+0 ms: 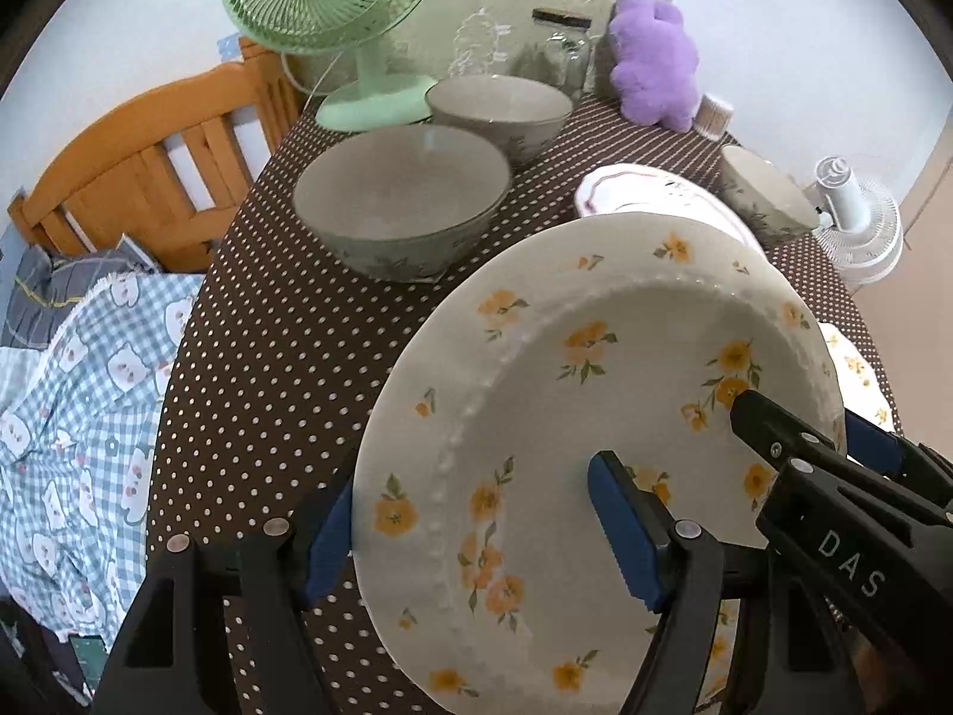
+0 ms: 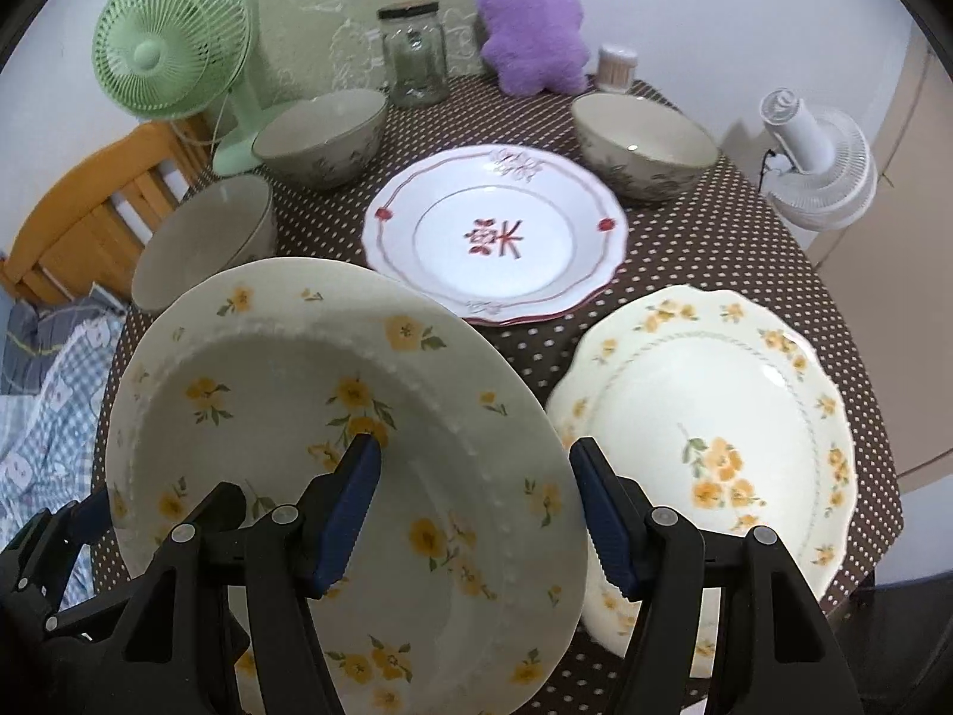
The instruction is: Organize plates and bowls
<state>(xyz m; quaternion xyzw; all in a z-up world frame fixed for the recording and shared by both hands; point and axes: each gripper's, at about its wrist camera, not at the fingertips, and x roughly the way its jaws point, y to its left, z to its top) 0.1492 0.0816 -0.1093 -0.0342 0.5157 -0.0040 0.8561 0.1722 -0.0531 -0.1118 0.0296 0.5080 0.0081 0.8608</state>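
Note:
A cream plate with yellow flowers and a beaded ring (image 1: 536, 369) (image 2: 286, 393) hangs tilted above the brown dotted table (image 1: 250, 357). My left gripper (image 1: 476, 536) is shut on its left rim, one blue pad under it and one on its face. My right gripper (image 2: 476, 512) is shut on the opposite rim and shows in the left wrist view too, right gripper (image 1: 804, 429). On the table lie a white plate with red trim (image 2: 494, 238) and a scalloped yellow-flower plate (image 2: 715, 441). Three grey-green bowls stand around them: near left bowl (image 2: 202, 244), far left bowl (image 2: 321, 134), far right bowl (image 2: 643, 140).
Along the table's back stand a green fan (image 2: 173, 42), a glass jar (image 2: 414, 59), a purple plush toy (image 2: 533, 30) and a toothpick holder (image 2: 616, 65). A white fan (image 2: 822, 173) stands off the right edge. A wooden chair (image 1: 149, 179) and checked bedding (image 1: 77, 417) lie left.

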